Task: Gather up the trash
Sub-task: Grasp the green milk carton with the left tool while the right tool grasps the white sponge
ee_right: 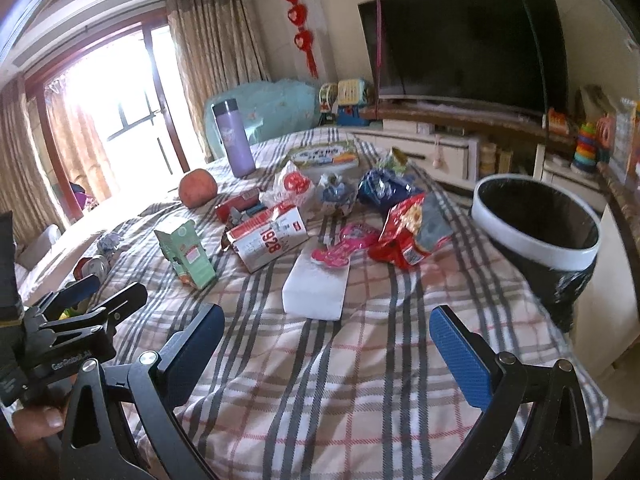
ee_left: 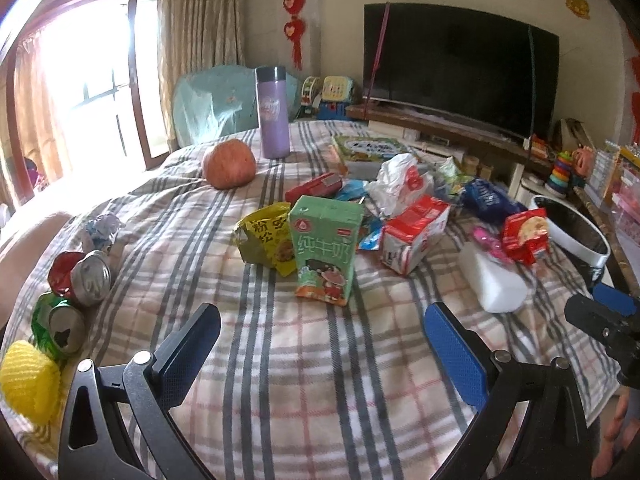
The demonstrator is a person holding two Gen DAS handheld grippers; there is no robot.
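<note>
Trash lies on a table with a plaid cloth (ee_left: 304, 380). A green milk carton (ee_left: 326, 248) stands in front of my open left gripper (ee_left: 320, 344), with a yellow snack bag (ee_left: 266, 238) beside it. A red-and-white carton (ee_right: 268, 242), a white block (ee_right: 318, 286), a pink wrapper (ee_right: 344, 246) and a red snack bag (ee_right: 408, 228) lie ahead of my open right gripper (ee_right: 326, 344). Crushed cans (ee_left: 78, 276) sit at the left edge. A bin with a black liner (ee_right: 536, 236) stands at the table's right edge. Both grippers are empty.
A purple bottle (ee_left: 273, 112), an apple (ee_left: 229, 163) and a book (ee_left: 372, 150) sit at the far side. A yellow knitted thing (ee_left: 28, 380) is at the near left. A TV (ee_right: 460, 44), toys and a cabinet stand behind. A window is at the left.
</note>
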